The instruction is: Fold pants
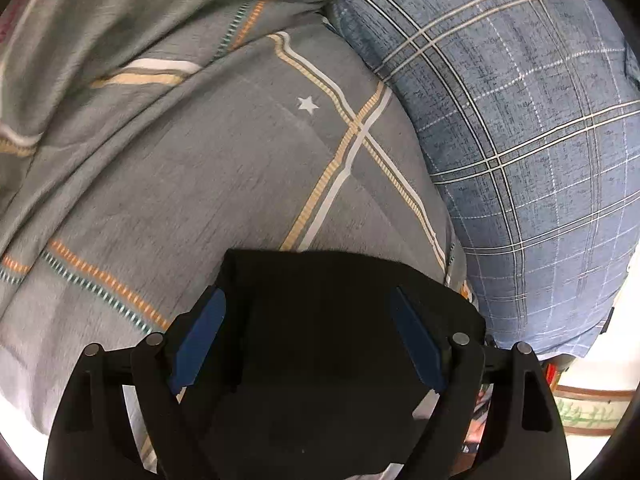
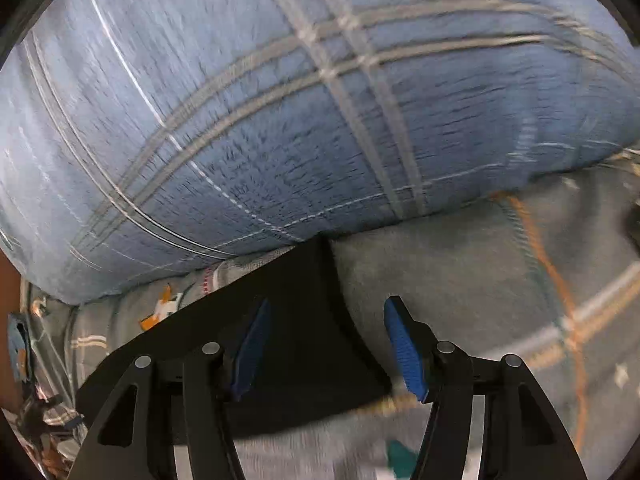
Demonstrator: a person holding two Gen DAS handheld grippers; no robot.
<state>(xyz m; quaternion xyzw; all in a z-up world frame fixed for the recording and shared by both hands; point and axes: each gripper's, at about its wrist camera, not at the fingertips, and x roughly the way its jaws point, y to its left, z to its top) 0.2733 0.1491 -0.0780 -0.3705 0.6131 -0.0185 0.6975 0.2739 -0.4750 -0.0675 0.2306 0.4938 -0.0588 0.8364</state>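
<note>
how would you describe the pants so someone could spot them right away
Start at the big blue plaid pillow, then drop to the grey striped bedsheet beside it. The pants are the folded plain black cloth lying on that sheet, the only dark, unpatterned fabric among the bedding.

Place: a bedroom in a home, seen from just above a made-up bed.
Bedding: a grey cotton bed sheet with yellow, white and orange stripes and a small white star [image 1: 224,152] fills the centre and left of the left wrist view.
Pillow: a plump blue pillow checked with white and grey lines [image 1: 532,152] bulges across the right of that view and covers the upper half of the right wrist view [image 2: 280,120].
Clothing: a black folded pair of pants [image 1: 320,340] lies on the sheet, lower centre.
Edges: cluttered household odds and ends at the lower right, too small to identify.
</note>
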